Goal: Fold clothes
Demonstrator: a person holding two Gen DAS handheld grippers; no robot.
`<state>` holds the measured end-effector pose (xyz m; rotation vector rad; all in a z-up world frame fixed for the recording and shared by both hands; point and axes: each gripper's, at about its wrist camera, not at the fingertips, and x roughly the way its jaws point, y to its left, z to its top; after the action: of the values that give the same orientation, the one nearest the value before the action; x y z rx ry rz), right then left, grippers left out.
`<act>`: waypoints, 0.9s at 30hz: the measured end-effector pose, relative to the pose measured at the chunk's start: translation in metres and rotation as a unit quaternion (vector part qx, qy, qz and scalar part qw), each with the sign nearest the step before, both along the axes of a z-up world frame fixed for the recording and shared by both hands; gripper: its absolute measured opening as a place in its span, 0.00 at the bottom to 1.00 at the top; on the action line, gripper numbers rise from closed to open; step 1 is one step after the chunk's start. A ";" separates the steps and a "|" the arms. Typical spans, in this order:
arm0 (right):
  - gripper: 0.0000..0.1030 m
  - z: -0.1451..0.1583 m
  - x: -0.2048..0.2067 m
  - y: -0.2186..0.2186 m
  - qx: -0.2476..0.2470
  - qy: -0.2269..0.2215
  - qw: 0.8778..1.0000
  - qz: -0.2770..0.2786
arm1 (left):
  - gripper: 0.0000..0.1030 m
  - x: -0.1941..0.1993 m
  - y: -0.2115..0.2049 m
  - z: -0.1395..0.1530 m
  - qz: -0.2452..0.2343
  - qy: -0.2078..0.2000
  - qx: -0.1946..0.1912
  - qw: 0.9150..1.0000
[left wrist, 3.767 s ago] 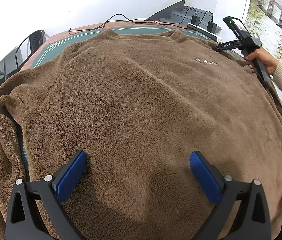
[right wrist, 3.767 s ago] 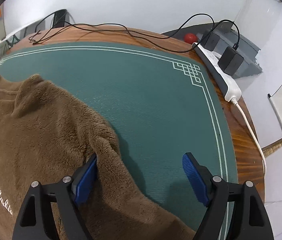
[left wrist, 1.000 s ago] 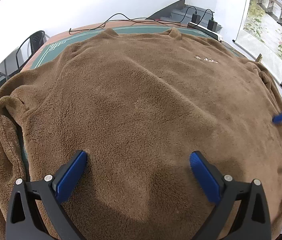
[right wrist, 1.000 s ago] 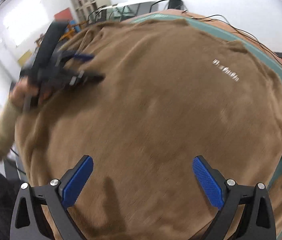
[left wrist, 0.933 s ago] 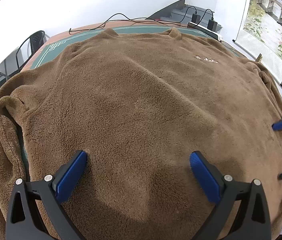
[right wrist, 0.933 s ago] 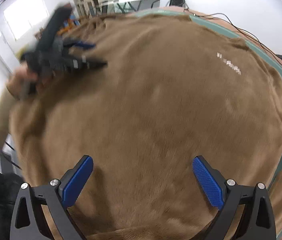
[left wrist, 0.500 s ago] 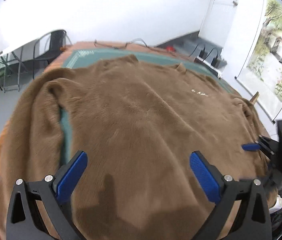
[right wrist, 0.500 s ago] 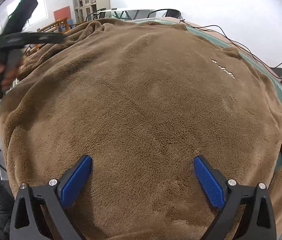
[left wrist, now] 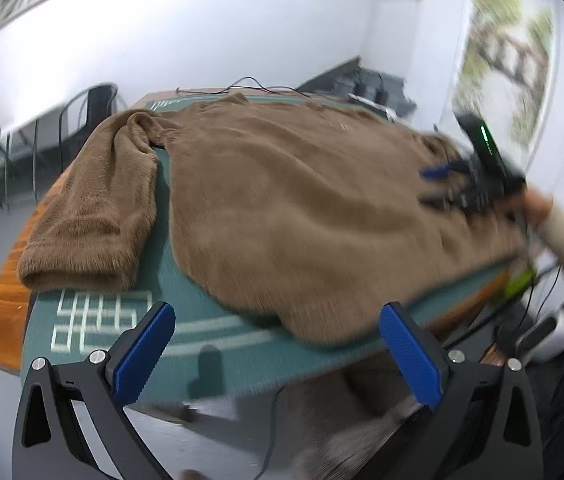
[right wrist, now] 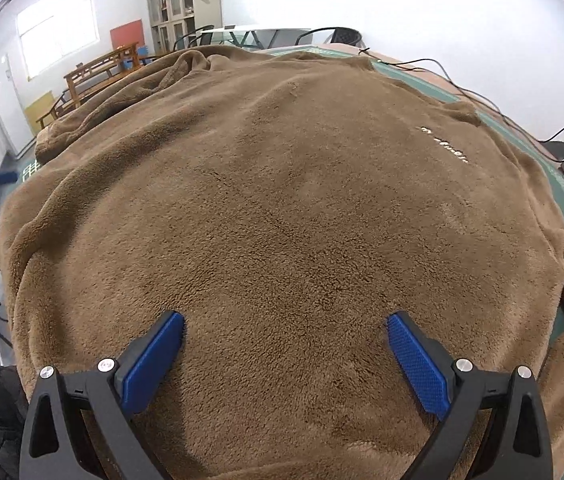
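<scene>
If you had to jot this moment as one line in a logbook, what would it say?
task: fold clothes | brown fleece sweater: spread flat on green mat, unfolded | left gripper: open, empty | right gripper: open, over sweater

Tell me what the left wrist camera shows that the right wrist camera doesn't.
Only the left wrist view shows the sweater's left sleeve end, the mat's white corner pattern and the right tool over the sweater. Only the right wrist view shows the chest lettering clearly and a wooden bench. Both show the brown fleece sweater spread flat on the green mat.
</scene>
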<state>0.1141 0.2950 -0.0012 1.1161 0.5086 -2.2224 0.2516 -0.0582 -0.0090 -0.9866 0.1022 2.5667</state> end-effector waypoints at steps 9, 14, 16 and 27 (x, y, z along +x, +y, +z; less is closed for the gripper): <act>0.99 0.034 0.060 0.003 0.035 0.178 0.983 -0.037 | 1.00 0.002 0.010 -0.014 0.019 0.000 0.004 1.000; 0.99 0.059 0.099 0.019 -0.006 0.225 0.972 -0.068 | 1.00 -0.011 0.011 -0.017 0.049 -0.001 0.028 0.998; 0.99 0.064 0.114 0.027 -0.031 0.231 0.969 -0.079 | 1.00 -0.017 0.011 -0.018 0.061 -0.001 0.038 0.997; 0.99 0.044 0.194 0.020 0.009 0.304 0.950 -0.074 | 1.00 -0.062 0.017 0.016 0.125 0.054 0.102 0.985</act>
<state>0.3084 0.3153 0.0428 0.4611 0.7102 -2.6940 0.1896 -0.0416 0.0066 -0.8290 -0.2681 2.7864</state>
